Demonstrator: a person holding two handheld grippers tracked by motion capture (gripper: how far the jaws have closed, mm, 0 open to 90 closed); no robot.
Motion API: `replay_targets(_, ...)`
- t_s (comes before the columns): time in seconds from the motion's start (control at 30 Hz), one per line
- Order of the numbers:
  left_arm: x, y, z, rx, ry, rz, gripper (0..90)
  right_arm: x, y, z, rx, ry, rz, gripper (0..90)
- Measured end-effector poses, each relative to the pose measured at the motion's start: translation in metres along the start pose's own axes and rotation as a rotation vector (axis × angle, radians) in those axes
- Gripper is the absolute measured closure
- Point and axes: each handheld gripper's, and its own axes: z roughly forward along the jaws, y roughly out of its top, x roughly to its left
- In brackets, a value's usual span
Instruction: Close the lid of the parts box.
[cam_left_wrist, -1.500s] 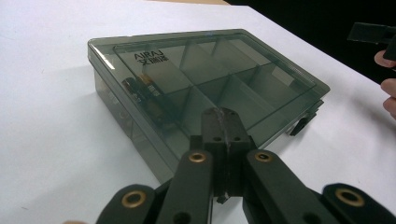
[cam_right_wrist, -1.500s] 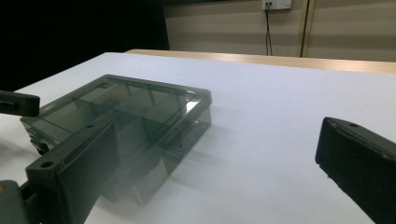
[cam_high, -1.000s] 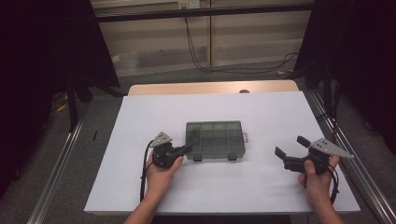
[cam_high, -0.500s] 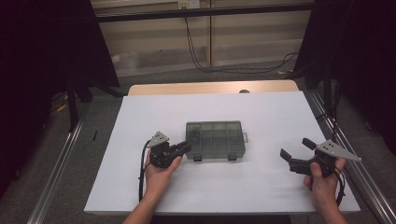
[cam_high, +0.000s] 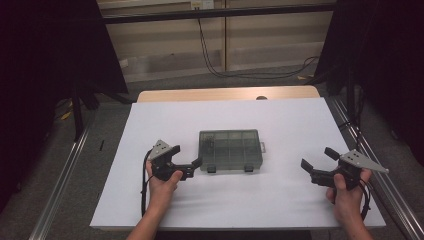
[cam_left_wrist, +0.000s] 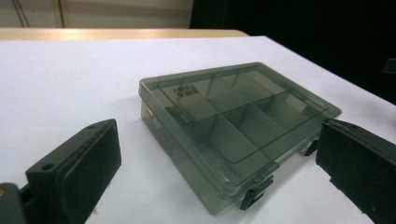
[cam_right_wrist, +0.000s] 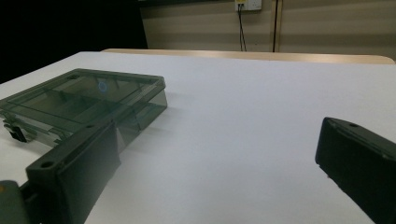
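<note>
Compartment box (cam_high: 230, 150), lid closed, lay mid-counter (cam_high: 280, 120). My left gripper (cam_high: 192, 165), jaws spread, stayed beside the box's near-left corner; my right gripper (cam_high: 316, 161), also spread, had drifted outward, well apart. I judged no grasp begun.

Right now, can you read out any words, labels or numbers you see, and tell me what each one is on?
Box lid: a small embossed mark in two short lines near one corner, too blurred to read.
Box lid in the right gripper view: a small round mark, no readable characters.
Left gripper, right gripper, table: no text visible.
</note>
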Motion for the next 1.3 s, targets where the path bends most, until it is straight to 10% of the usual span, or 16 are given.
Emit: replay_targets(1.3, 0.052, -0.019, -0.081, -0.033, 0.102, -0.013, 0.0, -0.001, -0.001, 0.000, 0.002, -0.012, 0.004, 0.0)
